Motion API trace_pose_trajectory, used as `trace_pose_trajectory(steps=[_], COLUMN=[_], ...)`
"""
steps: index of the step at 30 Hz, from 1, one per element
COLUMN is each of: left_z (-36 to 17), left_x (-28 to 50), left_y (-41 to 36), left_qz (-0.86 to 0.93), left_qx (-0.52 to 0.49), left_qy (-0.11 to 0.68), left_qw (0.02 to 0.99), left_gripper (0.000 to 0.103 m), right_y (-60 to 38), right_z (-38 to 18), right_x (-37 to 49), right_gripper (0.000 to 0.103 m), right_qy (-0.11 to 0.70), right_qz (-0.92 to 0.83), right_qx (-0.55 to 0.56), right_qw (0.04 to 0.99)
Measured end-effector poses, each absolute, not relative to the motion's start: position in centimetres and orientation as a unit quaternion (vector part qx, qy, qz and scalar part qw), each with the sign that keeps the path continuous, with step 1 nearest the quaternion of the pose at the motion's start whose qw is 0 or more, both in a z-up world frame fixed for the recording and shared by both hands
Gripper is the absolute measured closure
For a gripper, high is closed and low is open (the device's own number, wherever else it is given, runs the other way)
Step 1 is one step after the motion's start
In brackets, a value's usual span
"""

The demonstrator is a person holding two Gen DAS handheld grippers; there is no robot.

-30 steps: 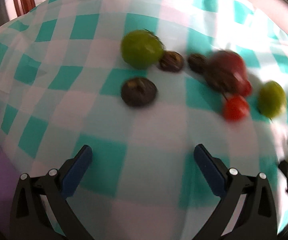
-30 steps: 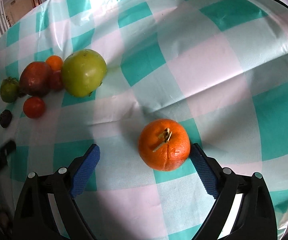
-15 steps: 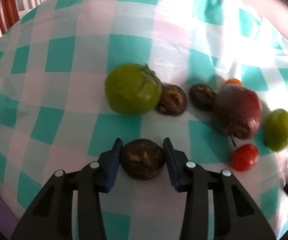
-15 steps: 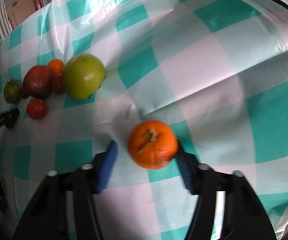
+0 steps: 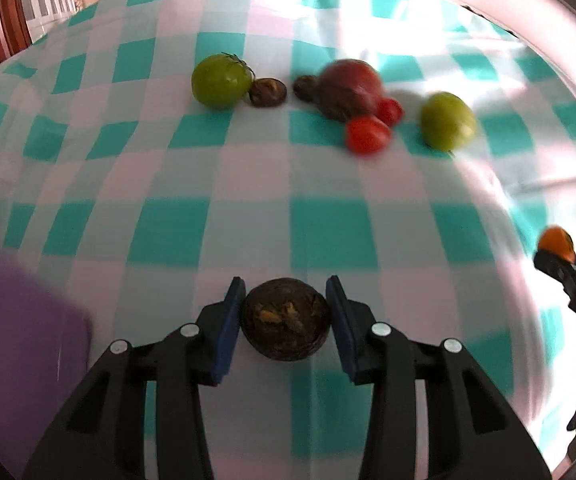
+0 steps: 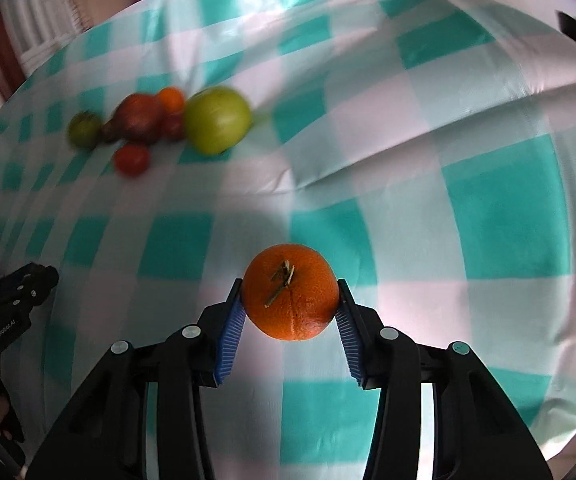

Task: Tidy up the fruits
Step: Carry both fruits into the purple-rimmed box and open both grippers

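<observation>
Orange (image 6: 290, 291) w/ stem, dark brown fruit (image 5: 286, 318), both in jaws

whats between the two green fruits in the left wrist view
In the left wrist view, between the green fruit with the stem and the other green fruit lie two small dark fruits, a big dark red fruit and two small red ones.

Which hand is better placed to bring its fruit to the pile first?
Probably the right: its orange is clamped, with open cloth up to the green fruit. The left grips a dark fruit, too.
</observation>
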State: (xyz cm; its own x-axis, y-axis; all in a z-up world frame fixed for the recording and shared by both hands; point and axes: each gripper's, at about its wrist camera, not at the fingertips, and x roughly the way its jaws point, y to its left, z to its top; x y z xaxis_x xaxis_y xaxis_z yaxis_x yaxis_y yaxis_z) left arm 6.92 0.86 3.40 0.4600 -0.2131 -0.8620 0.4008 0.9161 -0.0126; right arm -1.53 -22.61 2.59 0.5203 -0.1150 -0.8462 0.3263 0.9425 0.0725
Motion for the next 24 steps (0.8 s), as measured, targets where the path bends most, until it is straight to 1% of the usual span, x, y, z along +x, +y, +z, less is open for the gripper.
trace_pose_trajectory(steps=[3, 6, 11, 17, 24], left_z=[4.0, 5.6, 9.0, 13.7, 17.8], left_x=[3.5, 0.5, -2.1, -4.2, -4.1], left_y=[1.3, 2.3, 4.5, 10.5, 18.4], left_qz=[-0.178, -0.168, -0.134, -0.055, 0.028], left_qx=[0.093, 0.094, 0.082, 0.05, 0.018], left_qy=[0.485, 0.473, 0.45, 0.433, 0.414], left_qw=[0.851, 0.859, 0.879, 0.899, 0.91], left_gripper=[0.061, 0.061, 0.061, 0.061, 0.061], right_y=[-21.5, -19.9, -17.0, -10.8, -4.4], right_z=[2.9, 3.4, 5.8, 10.1, 15.9], right_x=[-2.4, -3.2, -4.2, -4.1, -2.2], right_gripper=[0.058, 0.058, 0.058, 0.058, 0.058], right_qy=[0.485, 0.491, 0.472, 0.435, 0.396], right_qz=[-0.088, -0.048, 0.017, 0.116, 0.2], right_qx=[0.094, 0.077, 0.064, 0.025, -0.001], right_qw=[0.865, 0.866, 0.879, 0.893, 0.896])
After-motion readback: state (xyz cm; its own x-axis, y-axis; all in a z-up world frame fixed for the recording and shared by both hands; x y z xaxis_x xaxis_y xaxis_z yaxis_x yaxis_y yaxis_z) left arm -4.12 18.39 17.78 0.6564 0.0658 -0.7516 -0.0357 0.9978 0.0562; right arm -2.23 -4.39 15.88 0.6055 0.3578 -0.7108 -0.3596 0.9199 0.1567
